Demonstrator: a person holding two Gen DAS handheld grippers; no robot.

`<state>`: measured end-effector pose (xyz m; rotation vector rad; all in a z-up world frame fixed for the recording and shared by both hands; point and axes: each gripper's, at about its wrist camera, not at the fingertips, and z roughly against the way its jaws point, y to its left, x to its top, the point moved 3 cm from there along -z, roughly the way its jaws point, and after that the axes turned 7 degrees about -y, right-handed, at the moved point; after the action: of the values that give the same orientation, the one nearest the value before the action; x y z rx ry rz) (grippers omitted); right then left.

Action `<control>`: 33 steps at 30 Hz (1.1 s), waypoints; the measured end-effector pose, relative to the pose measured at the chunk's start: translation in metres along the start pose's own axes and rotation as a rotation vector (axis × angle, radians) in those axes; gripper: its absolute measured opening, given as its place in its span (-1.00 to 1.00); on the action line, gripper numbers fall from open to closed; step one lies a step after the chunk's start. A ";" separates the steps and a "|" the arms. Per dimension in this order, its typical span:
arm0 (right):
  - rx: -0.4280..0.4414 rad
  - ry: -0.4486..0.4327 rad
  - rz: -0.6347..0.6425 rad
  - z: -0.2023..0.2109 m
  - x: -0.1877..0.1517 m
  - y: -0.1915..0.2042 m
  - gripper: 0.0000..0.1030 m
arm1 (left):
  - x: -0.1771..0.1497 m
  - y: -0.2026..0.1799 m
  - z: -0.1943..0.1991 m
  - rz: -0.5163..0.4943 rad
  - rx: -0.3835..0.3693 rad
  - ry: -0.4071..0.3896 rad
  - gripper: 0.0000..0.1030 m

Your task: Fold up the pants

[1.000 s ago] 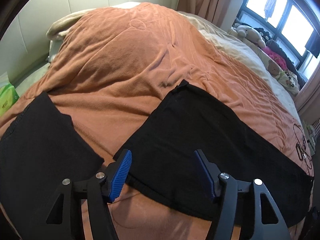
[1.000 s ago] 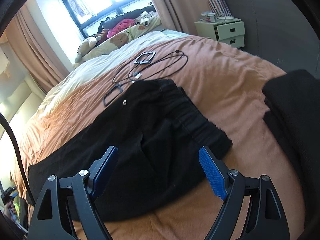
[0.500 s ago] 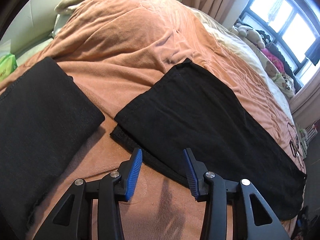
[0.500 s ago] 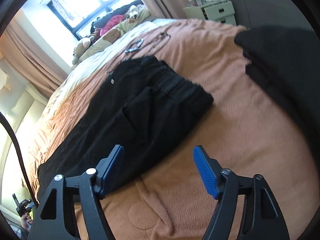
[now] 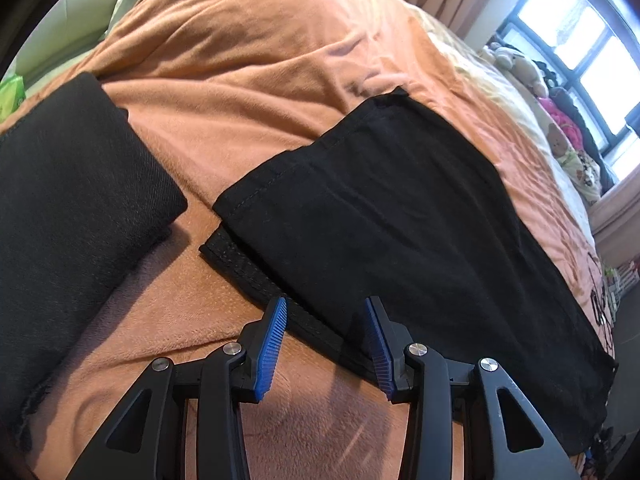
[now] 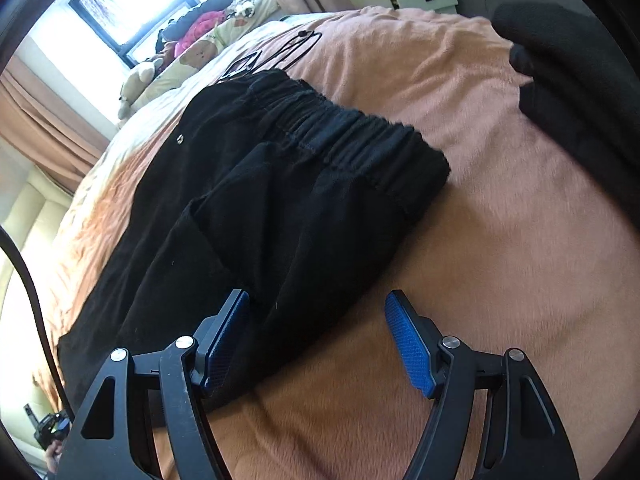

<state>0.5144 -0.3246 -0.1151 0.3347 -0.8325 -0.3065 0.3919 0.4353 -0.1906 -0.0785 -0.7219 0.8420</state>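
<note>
we see the black pants (image 5: 400, 216) lying flat on the orange blanket (image 5: 248, 64), our left gripper (image 5: 326, 312) parted over the hem edge without pinching it, and our right gripper (image 6: 316, 304) spread wide at the near edge below the waistband (image 6: 352, 136), gripping nothing.

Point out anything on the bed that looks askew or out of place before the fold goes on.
The pants lie doubled, but the leg hems do not line up: the lower hem sticks out past the upper one. Beyond the waistband, a black cable lies loose on the orange blanket. Nothing looks spilled or damaged.
</note>
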 end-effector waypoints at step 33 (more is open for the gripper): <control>0.190 0.023 -0.158 0.015 -0.010 -0.031 0.19 | -0.006 0.027 0.006 0.131 -0.006 -0.004 0.01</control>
<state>0.4926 -0.3507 -0.1253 0.5817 -0.8160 -0.3706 0.3680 0.4482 -0.1981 -0.1305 -0.7288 0.9659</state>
